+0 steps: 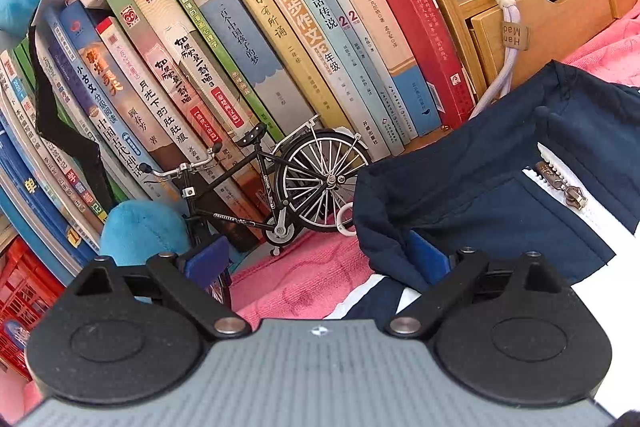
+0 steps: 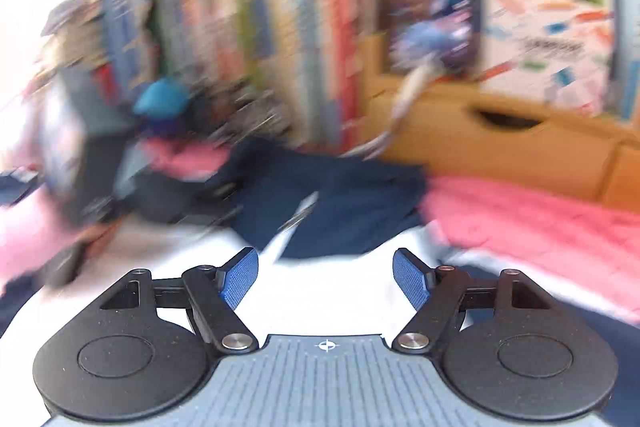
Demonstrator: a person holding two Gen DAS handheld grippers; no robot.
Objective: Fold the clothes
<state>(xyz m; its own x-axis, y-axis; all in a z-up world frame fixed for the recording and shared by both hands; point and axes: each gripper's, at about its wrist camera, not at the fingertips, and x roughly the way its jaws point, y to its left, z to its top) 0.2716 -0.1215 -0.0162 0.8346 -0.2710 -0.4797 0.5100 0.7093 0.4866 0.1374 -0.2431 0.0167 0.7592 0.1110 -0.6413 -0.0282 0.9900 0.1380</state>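
Left wrist view. My left claw [image 1: 320, 263] stands wide, both blue pads apart, nothing pressed between them. The navy-and-white zip-front jacket [image 1: 500, 187] lies on the pink towelling cover [image 1: 304, 275], ahead and to the right of this claw. Its folded navy edge overlaps the right pad [image 1: 428, 257], so the cloth is just beside that finger; whether it touches I cannot tell. The white zipper [image 1: 568, 187] runs up and to the left, away from the claw, which gives the garment's long axis here. A miniature black bicycle model [image 1: 272, 183] stands at the foot of a row of upright books [image 1: 240, 47], left of the jacket and apart from it.

Right wrist view. The picture is heavily blurred. My right claw [image 2: 325, 281] is parted to a middling width with nothing between its pads. The jacket [image 2: 332, 215] lies directly ahead, its white part reaching under the claw. The wooden drawer unit [image 2: 500, 143] sits behind, to the right.

Judgement. The left claw is nearer a graspable edge; the next fold likely turns on gripping the navy edge at its right pad and carrying it across the zipper line.
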